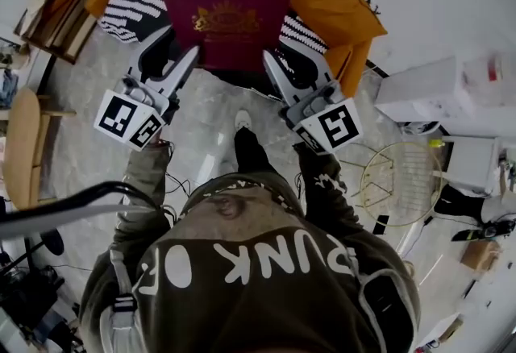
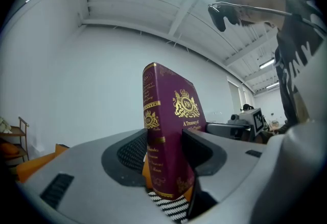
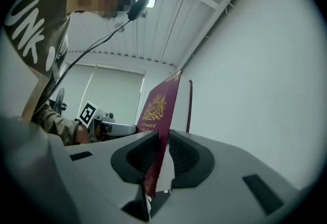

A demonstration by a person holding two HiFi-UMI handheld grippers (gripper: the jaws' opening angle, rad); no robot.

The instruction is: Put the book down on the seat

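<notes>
The hardback book (image 1: pixel 228 21) looks stiff, heavy and smooth, best held at both edges. The left gripper (image 1: pixel 174 55) clamps its spine side, the right gripper (image 1: pixel 284 63) its page side

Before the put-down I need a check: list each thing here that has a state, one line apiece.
book: closed, cover facing up, gripped at both sides over the seat, not yet laid down.
left tool: shut on the book's spine side.
right tool: shut on the book's opposite edge.
seat: striped cushions on it, no book on it yet.
</notes>
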